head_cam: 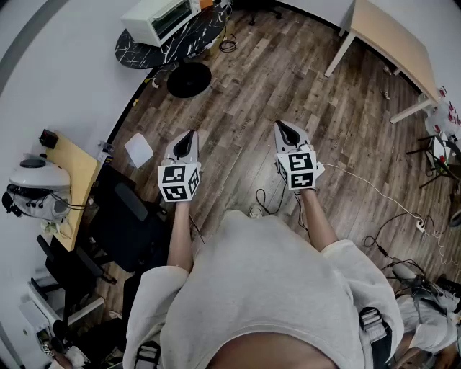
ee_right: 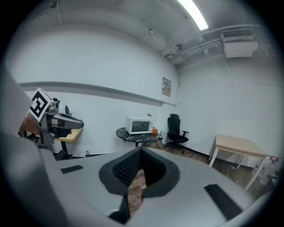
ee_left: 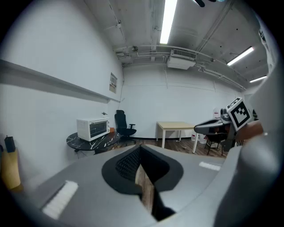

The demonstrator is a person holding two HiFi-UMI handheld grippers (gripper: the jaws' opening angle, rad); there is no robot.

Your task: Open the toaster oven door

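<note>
The white toaster oven (head_cam: 160, 16) stands with its door closed on a round black marble-top table (head_cam: 189, 42), far ahead at the upper left. It also shows small in the left gripper view (ee_left: 92, 128) and the right gripper view (ee_right: 139, 125). My left gripper (head_cam: 186, 138) and right gripper (head_cam: 287, 130) are held side by side over the wood floor, well short of the oven. Both are shut with nothing between their jaws, which meet at the tips (ee_left: 141, 150) (ee_right: 141, 153). Each gripper shows in the other's view, the right one (ee_left: 217, 126) and the left one (ee_right: 57, 120).
A black office chair (ee_left: 122, 124) sits beyond the round table. A beige table (head_cam: 392, 43) stands at the upper right. A wooden desk with a white device (head_cam: 36, 184) and a dark chair (head_cam: 122, 223) are at the left. Cables (head_cam: 374, 194) trail over the floor.
</note>
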